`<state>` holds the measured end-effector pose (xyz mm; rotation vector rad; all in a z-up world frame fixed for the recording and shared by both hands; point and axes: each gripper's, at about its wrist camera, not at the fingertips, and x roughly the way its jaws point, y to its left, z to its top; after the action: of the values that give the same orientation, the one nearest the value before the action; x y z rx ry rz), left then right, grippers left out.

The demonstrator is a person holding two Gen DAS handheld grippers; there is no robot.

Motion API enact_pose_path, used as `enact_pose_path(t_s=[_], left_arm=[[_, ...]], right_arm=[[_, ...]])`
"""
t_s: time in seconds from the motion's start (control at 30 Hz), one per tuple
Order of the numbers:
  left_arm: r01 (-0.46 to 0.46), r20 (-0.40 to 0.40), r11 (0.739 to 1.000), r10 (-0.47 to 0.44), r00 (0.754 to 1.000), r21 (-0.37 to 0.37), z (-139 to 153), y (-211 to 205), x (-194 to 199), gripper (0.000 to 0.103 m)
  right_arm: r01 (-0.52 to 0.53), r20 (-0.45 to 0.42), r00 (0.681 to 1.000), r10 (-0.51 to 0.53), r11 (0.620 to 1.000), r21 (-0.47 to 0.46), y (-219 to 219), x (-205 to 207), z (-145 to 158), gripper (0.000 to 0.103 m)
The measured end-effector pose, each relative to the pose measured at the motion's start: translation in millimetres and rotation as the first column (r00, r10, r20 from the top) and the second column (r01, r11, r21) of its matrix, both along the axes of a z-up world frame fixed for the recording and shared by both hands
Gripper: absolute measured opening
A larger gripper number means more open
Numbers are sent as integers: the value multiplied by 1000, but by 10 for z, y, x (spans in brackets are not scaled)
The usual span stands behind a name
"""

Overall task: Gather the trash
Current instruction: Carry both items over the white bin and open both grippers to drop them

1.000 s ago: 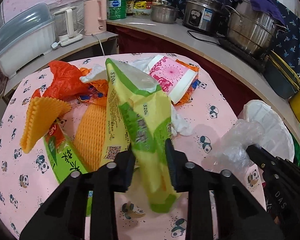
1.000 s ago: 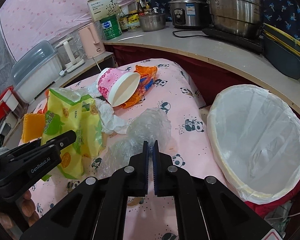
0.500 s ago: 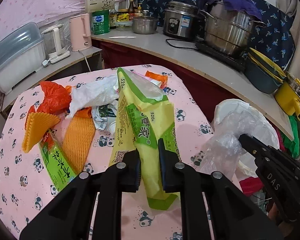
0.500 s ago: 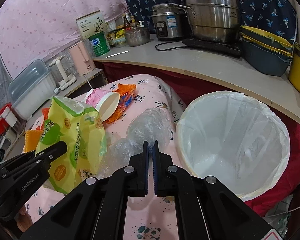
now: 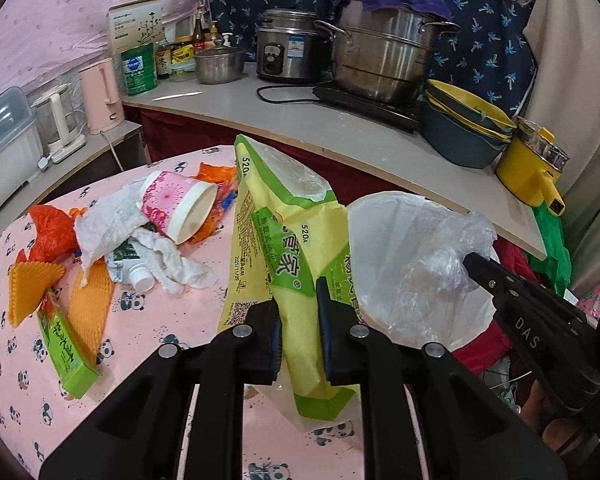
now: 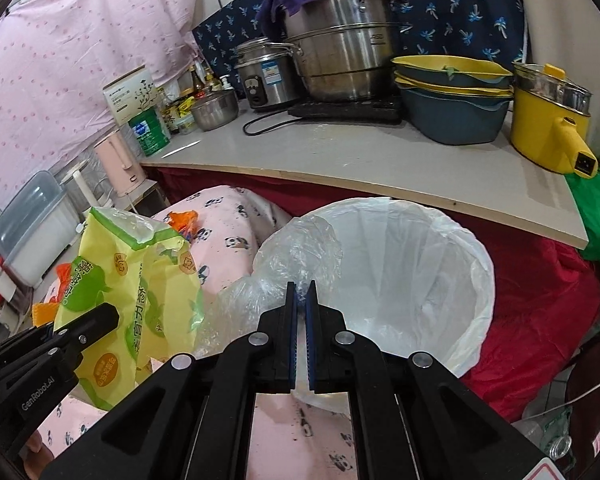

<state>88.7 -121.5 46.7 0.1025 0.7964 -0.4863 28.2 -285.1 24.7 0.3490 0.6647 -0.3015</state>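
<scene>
The left gripper (image 5: 298,320) is clenched on a crumpled yellow-and-green plastic snack bag (image 5: 288,236): the bag runs between both fingers, its open top rising toward 12 o'clock and its green bottom edge hanging below the pads toward 6 o'clock, clear of the pink panda-print tablecloth (image 5: 180,320). In the right wrist view this same bag (image 6: 140,280) hangs at 9 o'clock of the right tongs.

The right gripper (image 6: 301,312) is pinched tight on a crumpled clear thin plastic film bag (image 6: 296,248), which bulges from the fingertips toward 11 o'clock. Beyond the film, from 12 to 3 o'clock, stands the round bin lined with a white plastic bag (image 6: 472,280); the film overlaps the bin's near-left rim in that view. In the left wrist view the film (image 5: 440,264) hangs in front of the bin (image 5: 380,216), at 3 o'clock of the yellow bag.

Left on the tablecloth, at 10 o'clock of the left tongs, lie a pink paper cup on its side (image 5: 176,204), white crumpled tissue (image 5: 108,216), orange foam net sleeves (image 5: 88,304) and a green carton (image 5: 66,348).
</scene>
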Motion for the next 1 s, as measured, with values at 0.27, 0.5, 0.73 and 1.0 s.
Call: enact_pose_path(t_s=[0.27,0.5,0.73,1.0], left_arm=[[108,-19,994,-108,994,-3,-47,-533,-26,14],[170,-50,985,-170,984,-6,-150,-890,65,14],[172,-67,985,-172,983,0,-232,-1011,149,26],[138,-40,990,-137,990,12,-217,-961,172,50]], right_arm=[[105,-4,994,-105,995,1,-481,-124,-53,4],[148,-22,989,-148,989,8,-735,-131,-148,4],[164,-36,986,-164,986,13,-801,-58,-225,10],[157,-28,987,-157,987,12,-766,-18,-201,22]])
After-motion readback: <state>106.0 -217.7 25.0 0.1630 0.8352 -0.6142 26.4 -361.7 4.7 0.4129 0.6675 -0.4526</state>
